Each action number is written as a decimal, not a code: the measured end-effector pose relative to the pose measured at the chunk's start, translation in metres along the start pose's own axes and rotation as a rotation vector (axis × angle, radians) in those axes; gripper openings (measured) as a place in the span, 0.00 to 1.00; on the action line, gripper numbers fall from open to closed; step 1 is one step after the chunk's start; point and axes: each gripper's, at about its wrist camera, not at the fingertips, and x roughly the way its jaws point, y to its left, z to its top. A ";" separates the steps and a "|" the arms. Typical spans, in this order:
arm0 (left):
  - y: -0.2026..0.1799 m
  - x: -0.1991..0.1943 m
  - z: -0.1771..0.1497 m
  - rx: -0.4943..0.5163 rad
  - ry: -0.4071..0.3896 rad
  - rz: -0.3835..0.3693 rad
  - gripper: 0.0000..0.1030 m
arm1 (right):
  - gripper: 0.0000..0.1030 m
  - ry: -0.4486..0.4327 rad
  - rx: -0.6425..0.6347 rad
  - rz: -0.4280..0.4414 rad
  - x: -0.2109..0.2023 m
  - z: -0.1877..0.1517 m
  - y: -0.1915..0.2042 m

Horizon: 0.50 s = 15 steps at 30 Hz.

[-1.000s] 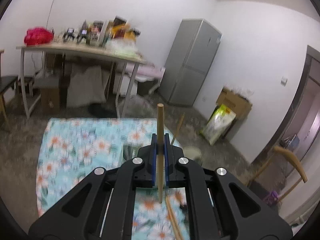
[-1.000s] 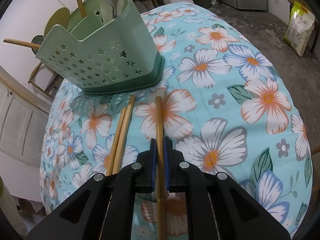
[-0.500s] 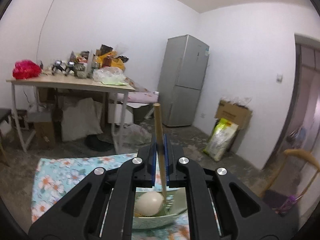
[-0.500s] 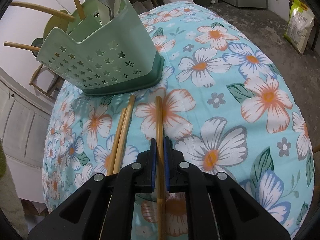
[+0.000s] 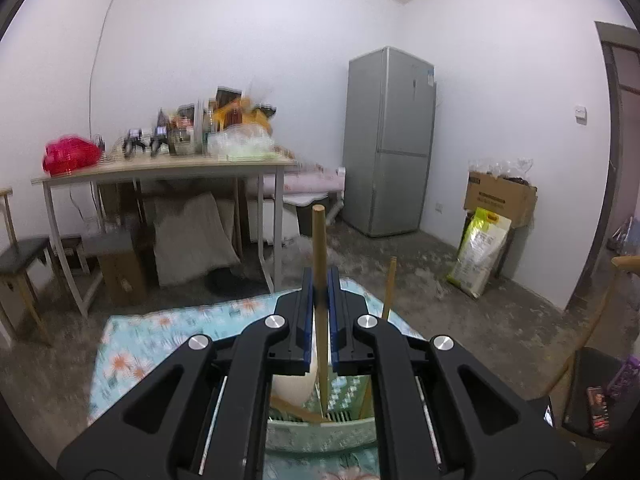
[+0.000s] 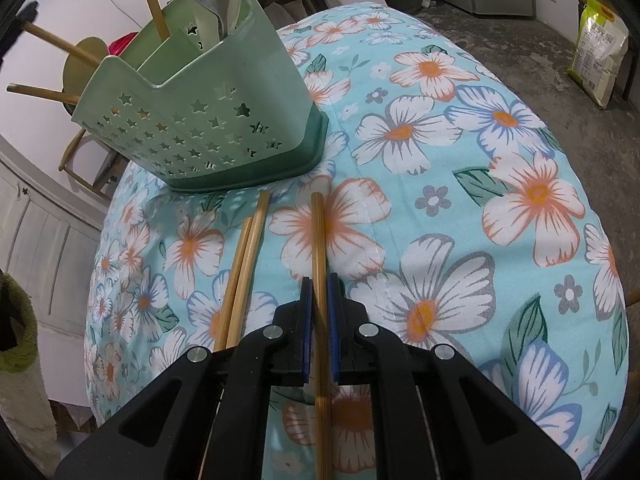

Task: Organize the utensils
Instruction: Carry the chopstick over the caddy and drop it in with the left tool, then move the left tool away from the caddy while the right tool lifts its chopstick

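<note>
My left gripper (image 5: pixel 319 280) is shut on a wooden chopstick (image 5: pixel 319 240) held almost upright. Its lower tip reaches down into the green utensil holder (image 5: pixel 320 434) right below the jaws, beside a pale spoon bowl (image 5: pixel 290 390); another chopstick (image 5: pixel 389 286) stands in the holder. In the right wrist view the green star-holed holder (image 6: pixel 208 120) stands at the far left of the floral tablecloth (image 6: pixel 460 208), with chopsticks and spoons in it. My right gripper (image 6: pixel 319 286) is shut on a chopstick (image 6: pixel 319 248) lying on the cloth. Two more chopsticks (image 6: pixel 246 264) lie just to its left.
Past the table's far edge stand a cluttered desk (image 5: pixel 160 164), a grey fridge (image 5: pixel 390 140), a cardboard box (image 5: pixel 500 196) and a yellow bag (image 5: pixel 478 252). A wooden chair (image 5: pixel 592 320) is at the right. White cabinet doors (image 6: pixel 36 236) lie left of the table.
My left gripper has carried its chopstick over the green holder and tilted up; the tip now dips inside it. The right gripper and its chopstick have stayed put.
</note>
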 end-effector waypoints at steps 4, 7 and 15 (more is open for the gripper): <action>0.014 -0.002 -0.006 -0.070 0.021 -0.022 0.28 | 0.08 0.004 -0.002 0.001 0.000 0.000 0.000; 0.022 -0.010 -0.006 -0.094 0.012 -0.027 0.33 | 0.08 0.012 -0.007 -0.001 0.000 0.002 0.001; 0.042 -0.047 -0.018 -0.158 0.011 -0.013 0.43 | 0.14 0.026 -0.031 -0.004 0.003 0.007 0.006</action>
